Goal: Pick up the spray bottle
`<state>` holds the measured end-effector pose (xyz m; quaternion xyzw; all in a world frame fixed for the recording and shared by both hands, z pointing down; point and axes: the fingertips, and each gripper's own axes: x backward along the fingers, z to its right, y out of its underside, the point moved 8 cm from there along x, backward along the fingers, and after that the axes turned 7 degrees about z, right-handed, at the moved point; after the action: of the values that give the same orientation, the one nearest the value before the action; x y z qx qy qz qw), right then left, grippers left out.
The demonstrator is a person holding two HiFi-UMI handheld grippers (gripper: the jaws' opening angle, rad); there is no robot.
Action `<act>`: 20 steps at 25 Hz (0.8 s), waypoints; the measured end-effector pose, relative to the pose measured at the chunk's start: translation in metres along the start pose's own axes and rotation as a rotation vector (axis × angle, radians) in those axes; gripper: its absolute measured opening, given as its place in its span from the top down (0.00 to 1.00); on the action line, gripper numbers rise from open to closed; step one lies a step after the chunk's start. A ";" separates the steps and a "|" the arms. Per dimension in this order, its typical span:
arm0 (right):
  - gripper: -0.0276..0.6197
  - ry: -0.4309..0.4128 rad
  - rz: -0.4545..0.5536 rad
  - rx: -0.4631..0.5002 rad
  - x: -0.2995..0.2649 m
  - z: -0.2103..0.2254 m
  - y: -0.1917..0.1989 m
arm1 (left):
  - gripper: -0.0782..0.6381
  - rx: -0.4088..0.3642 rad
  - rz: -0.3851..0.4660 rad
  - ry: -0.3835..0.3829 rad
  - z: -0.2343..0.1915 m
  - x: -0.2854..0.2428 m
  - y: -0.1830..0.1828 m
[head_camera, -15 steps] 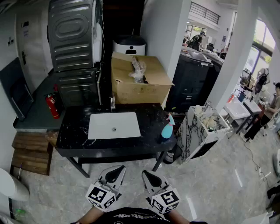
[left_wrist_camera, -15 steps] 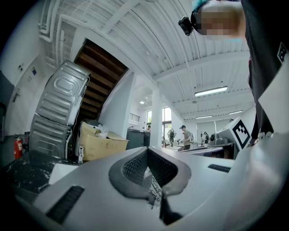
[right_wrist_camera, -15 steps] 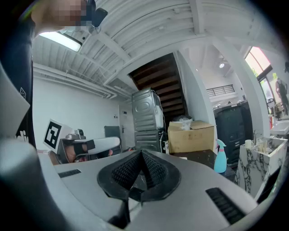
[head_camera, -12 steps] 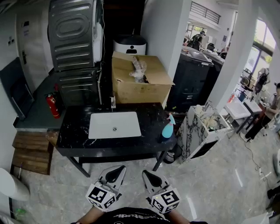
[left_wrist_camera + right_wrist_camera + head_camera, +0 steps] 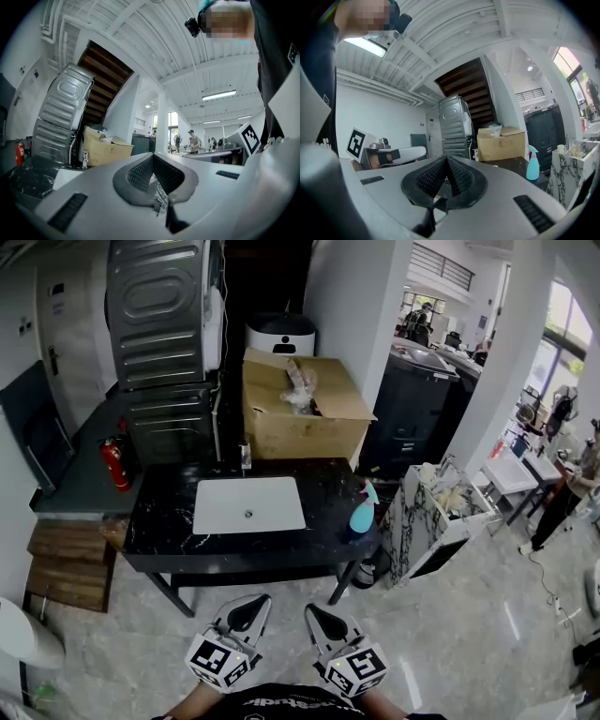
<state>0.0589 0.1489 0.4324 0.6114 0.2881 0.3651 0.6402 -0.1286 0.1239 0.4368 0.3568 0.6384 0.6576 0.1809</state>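
Left gripper (image 5: 246, 613) and right gripper (image 5: 323, 620) point level, jaws together, empty; bottle (image 5: 362, 514) far ahead-right; forearms (image 5: 192, 703) cut off.

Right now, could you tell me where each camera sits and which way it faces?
Head view: on the person's head, looking steeply down at the black counter; left gripper and right gripper show below.
Left gripper view: along its own shut jaws toward the cardboard box.
Right gripper view: along its own shut jaws.
Shared: right gripper and head views show the spray bottle.
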 end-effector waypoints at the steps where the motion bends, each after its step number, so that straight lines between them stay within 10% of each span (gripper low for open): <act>1: 0.90 0.000 -0.001 0.002 0.000 -0.001 0.000 | 0.87 -0.001 0.000 0.005 0.000 0.001 -0.001; 20: 0.90 0.055 -0.001 0.011 -0.015 -0.040 0.009 | 0.87 0.044 0.009 0.023 -0.031 0.038 0.003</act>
<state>0.0171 0.1595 0.4372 0.6044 0.3081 0.3799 0.6288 -0.1755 0.1279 0.4510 0.3560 0.6531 0.6483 0.1626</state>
